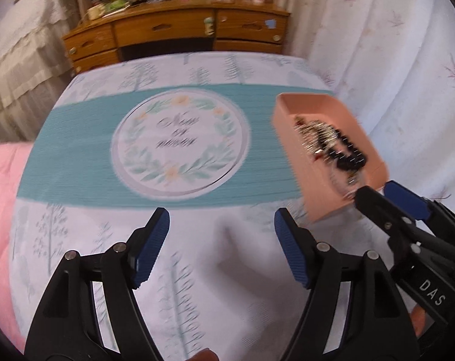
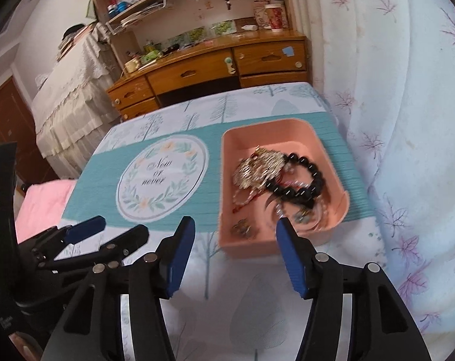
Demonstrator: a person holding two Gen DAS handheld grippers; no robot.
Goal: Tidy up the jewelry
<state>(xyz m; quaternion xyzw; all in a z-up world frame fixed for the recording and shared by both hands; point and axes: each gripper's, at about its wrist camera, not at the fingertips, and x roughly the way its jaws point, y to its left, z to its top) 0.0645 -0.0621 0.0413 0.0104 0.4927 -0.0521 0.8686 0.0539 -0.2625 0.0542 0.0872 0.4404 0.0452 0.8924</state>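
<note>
A pink tray [image 2: 287, 135] sits on the right end of a teal mat. It holds a black bead bracelet [image 2: 305, 180], a tangle of gold chains [image 2: 257, 168], clear beads [image 2: 313, 221] and small earrings [image 2: 242, 229]. My right gripper [image 2: 235, 225] stands open just before the tray's near wall, its pads touching nothing. In the left wrist view the tray [image 1: 302, 102] and its jewelry [image 1: 326, 141] lie to the right, with the right gripper [image 1: 374, 189] at the tray's near end. My left gripper [image 1: 221, 219] is open over the bare tablecloth, left of the tray, with nothing between its fingers.
The teal mat [image 2: 86, 192] carries a round wreath emblem [image 2: 161, 177]. The table has a tree-print cloth [image 2: 242, 300]. A wooden desk with drawers [image 2: 197, 72] stands behind, a white flowered curtain [image 2: 407, 120] hangs at the right, and pink bedding [image 2: 44, 204] lies at the left.
</note>
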